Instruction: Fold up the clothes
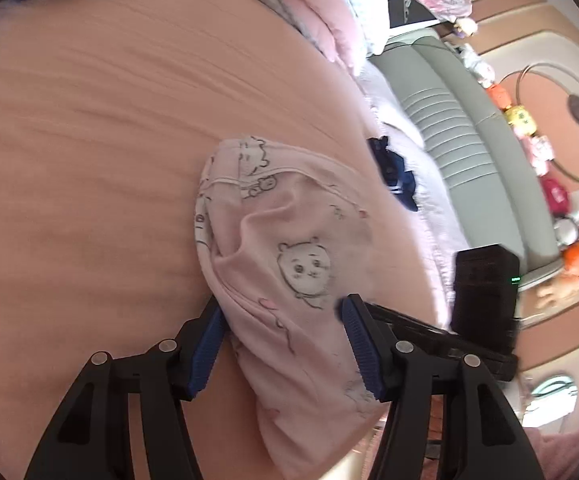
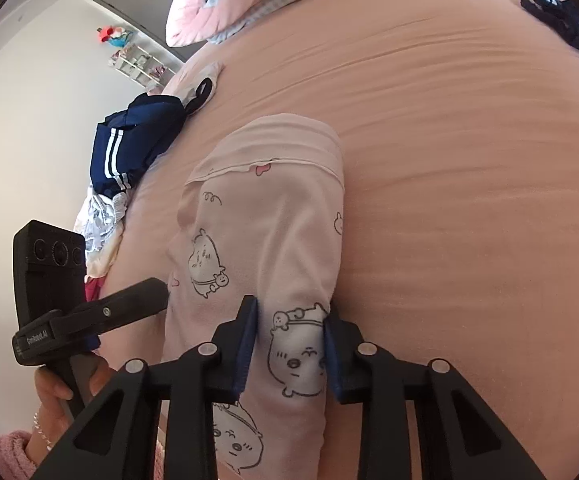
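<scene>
Jaws first: on the left gripper [image 1: 281, 304], set at middling width around a bunched end of the garment [image 1: 289, 240], pads against the cloth on both sides and seemingly pinching it. On the right gripper [image 2: 291, 308], set narrow and clamped on a flat strip of the same garment, printed cartoon face caught between the pads.

Lying lengthwise on the bed [image 1: 89, 140]: pink, cartoon-printed, already narrowed to one long band with layers stacked, the banded end farthest from both wrists. Near end gripped at two points side by side, close to the bed's edge.

Judged as roughly mid-fold for this piece: lengthwise fold done, crosswise fold not yet made. Probably next, carrying the held end over toward the banded end, then smoothing. Risk of the layers sliding apart if lifted unevenly.

Still to do, left to right in the right wrist view: a crumpled heap of clothes [image 2: 101, 232] and a navy pile [image 2: 129, 148] with white stripes at the bed's left edge, unfolded; a small pale piece [image 2: 205, 80] beyond it; another navy piece [image 2: 561, 24] at the far right. No finished stack in sight.

Containers: no basket, box or drawer for folded clothes visible. Only a white shelf [image 2: 137, 64] against the far wall, holding small things too tiny to tell. Also a hand [image 2: 57, 396] on the left gripper's handle.
</scene>
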A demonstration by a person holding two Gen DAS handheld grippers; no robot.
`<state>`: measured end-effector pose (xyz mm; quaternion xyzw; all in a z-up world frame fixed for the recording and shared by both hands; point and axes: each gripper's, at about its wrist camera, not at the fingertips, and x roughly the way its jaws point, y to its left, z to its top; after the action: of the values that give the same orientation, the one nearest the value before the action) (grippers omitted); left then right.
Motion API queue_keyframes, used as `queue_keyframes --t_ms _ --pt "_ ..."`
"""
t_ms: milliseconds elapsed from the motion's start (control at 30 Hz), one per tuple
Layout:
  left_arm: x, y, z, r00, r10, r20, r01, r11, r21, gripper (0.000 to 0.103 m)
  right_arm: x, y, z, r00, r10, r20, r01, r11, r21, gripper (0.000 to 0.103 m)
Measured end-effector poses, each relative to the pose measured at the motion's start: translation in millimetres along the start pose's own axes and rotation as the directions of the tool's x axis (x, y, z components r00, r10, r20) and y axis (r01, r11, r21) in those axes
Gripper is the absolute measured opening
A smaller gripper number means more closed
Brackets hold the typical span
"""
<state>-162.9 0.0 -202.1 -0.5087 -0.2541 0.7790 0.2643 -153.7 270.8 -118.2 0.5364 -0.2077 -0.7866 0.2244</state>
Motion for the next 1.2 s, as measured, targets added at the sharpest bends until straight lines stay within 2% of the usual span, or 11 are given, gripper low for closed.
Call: queue_keyframes --t_ms 133,167,200,433,500,633,767,867,1000,1100,1200 --pt "2.0 -0.1 -0.2 1.0 0.01 0.021 -0.009 1.0 -0.002 0.055 3.5 -13.3 4.2 0.999 0.042 0.002 -0.042 0.997 0.068 0.028" --pt "2.5 -1.8 0.1 0.999 0.025 0.026 -0.025 1.0 0.007 0.025 4.9 -18.2 6.0 0.998 0.062 0.008 -0.062 0.994 0.088 0.028" --pt "2.9 -4.9 0.2 0.998 0.054 0.036 -0.055 0.998 0.024 0.005 6.3 -21.5 7.0 0.997 0.076 0.011 -0.077 0.992 0.1 0.028" --pt "9.4 -19.6 2.1 0.998 0.028 0.051 -0.033 0.996 0.083 0.006 -4.4 -9.5 0.7 0.999 0.033 0.042 -0.036 0.997 0.068 0.018" --pt "16.4 -11.5 3.8 0.998 0.057 0.014 -0.058 0.996 0.061 0.01 -0.4 -15.1 -0.1 0.999 0.035 0.026 -0.037 0.995 0.093 0.019" --pt "10.5 5.5 1.3 0.999 0.023 -0.029 -0.024 0.999 -0.037 0.018 7.3 -29.7 2.1 0.995 0.098 0.016 -0.1 0.983 0.153 0.022" --pt "18.5 -19.0 7.9 0.992 0.114 -0.056 -0.107 0.987 0.119 0.018 4.0 -10.7 -1.0 0.999 0.003 0.047 -0.008 0.996 0.093 0.017" --pt "33.7 -45.2 28.6 0.984 0.163 -0.076 -0.139 0.956 0.257 0.016 -3.2 -4.9 -15.5 0.996 -0.046 0.076 0.033 0.985 0.168 0.013" --pt "60.0 -71.2 38.5 0.973 0.186 -0.139 -0.119 0.914 0.389 0.016 -8.1 13.9 -43.7 0.995 -0.097 -0.013 0.097 0.987 0.131 0.013" --pt "54.4 -78.9 31.7 0.955 0.277 -0.107 -0.203 0.873 0.444 0.018 -20.3 20.4 -54.9 0.991 -0.129 -0.035 0.132 0.986 0.103 0.017" --pt "5.9 -63.1 20.3 0.956 0.294 0.015 -0.284 0.909 0.306 0.029 -47.4 10.9 -51.1 0.99 -0.139 -0.006 0.138 0.982 0.129 0.018"
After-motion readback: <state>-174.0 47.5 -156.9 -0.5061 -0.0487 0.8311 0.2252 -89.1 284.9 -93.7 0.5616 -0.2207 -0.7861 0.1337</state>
